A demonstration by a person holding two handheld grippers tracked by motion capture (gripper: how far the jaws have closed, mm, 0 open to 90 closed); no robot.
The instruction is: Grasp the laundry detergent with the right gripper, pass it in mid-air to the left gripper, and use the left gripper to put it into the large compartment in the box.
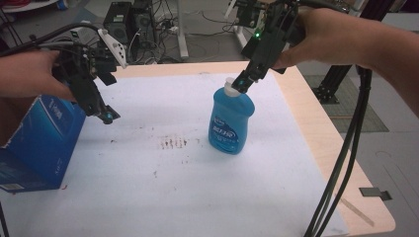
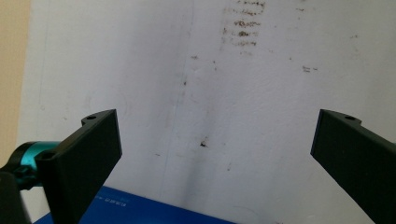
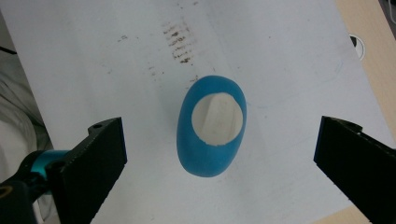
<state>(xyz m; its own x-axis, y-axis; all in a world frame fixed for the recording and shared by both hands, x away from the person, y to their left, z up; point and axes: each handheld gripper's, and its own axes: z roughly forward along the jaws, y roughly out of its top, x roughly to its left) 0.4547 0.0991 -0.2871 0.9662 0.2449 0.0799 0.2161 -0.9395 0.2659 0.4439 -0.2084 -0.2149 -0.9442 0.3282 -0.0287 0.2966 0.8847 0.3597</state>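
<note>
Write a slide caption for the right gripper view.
Open right claw poised directly above the upright blue bottle, white cap centred.

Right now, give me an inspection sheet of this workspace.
Surface: white sheet over a wooden table, with brown smudges near the middle.
Job's things: blue bottle upright, white cap on; blue box at the left edge.
Clutter: a thin wooden stick near the right corner.
Grippers: right tongs open, above the cap, not touching; left tongs open, holding nothing, by the box.
Cables: black bundle hanging off the right side.
Surroundings: grey floor, black equipment and wires beyond the table.
</note>
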